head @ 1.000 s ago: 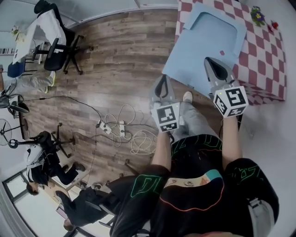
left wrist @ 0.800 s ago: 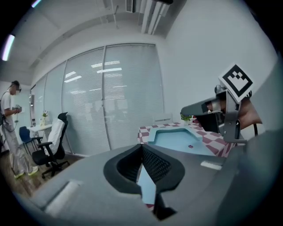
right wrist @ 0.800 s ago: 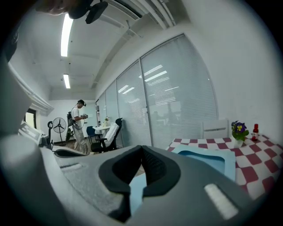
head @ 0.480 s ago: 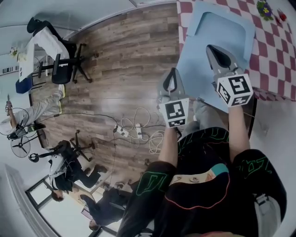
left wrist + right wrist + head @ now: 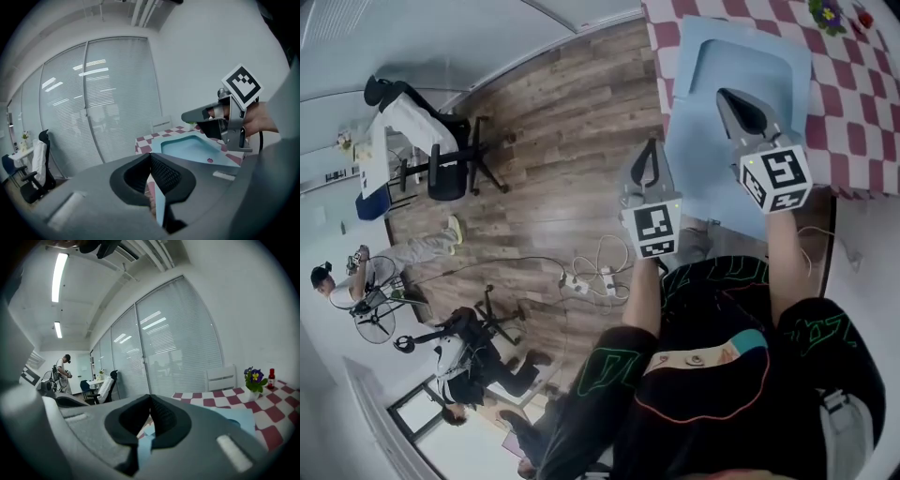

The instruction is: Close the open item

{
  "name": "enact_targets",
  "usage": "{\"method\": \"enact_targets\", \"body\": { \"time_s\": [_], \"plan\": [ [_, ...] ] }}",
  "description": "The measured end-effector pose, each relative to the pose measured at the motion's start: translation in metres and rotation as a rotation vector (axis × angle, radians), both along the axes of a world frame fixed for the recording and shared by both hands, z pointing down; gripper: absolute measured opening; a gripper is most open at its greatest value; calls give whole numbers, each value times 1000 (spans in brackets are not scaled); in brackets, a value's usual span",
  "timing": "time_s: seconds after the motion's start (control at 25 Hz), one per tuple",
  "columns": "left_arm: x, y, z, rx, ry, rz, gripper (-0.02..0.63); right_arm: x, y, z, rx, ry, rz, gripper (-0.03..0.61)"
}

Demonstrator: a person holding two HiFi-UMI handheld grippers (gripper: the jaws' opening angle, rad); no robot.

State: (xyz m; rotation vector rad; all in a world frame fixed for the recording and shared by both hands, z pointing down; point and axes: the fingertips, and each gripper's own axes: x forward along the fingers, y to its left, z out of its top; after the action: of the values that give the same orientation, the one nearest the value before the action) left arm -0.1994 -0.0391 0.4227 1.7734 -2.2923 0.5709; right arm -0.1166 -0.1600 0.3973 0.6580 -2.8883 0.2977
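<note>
Go in slow and level toward the flat light-blue folder. Open up before touching, catch the loose flap by its edge, fold over, then press down near the small pink dot. Left tool and right tool both pinched together, nothing held. Folder lying open on the red-and-white checked table, poking past its edge, under the right tool and just beside the left.

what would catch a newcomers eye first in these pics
First the big light-blue folder lying open on the red-and-white checked table, upper right in the head view. Then the left gripper and right gripper, both shut and empty, pointing toward it, the right one over the folder.
</note>
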Motion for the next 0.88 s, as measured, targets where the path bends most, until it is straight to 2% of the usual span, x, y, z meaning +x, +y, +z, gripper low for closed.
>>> {"method": "enact_targets", "body": {
  "time_s": [0.16, 0.36, 0.64, 0.88],
  "plan": [
    [7, -27, 1, 10, 14, 73, 9, 19, -16, 7, -6, 28, 65, 3],
    [7, -50, 21, -9, 52, 207, 9, 43, -24, 31, -35, 84, 206, 3],
    [38, -78, 39, -11, 160, 420, 9, 78, -9, 37, -24, 186, 356, 3],
    [62, -68, 56, -45, 196, 577, 9, 103, 18, 55, -61, 236, 484, 3]
  ]
}}
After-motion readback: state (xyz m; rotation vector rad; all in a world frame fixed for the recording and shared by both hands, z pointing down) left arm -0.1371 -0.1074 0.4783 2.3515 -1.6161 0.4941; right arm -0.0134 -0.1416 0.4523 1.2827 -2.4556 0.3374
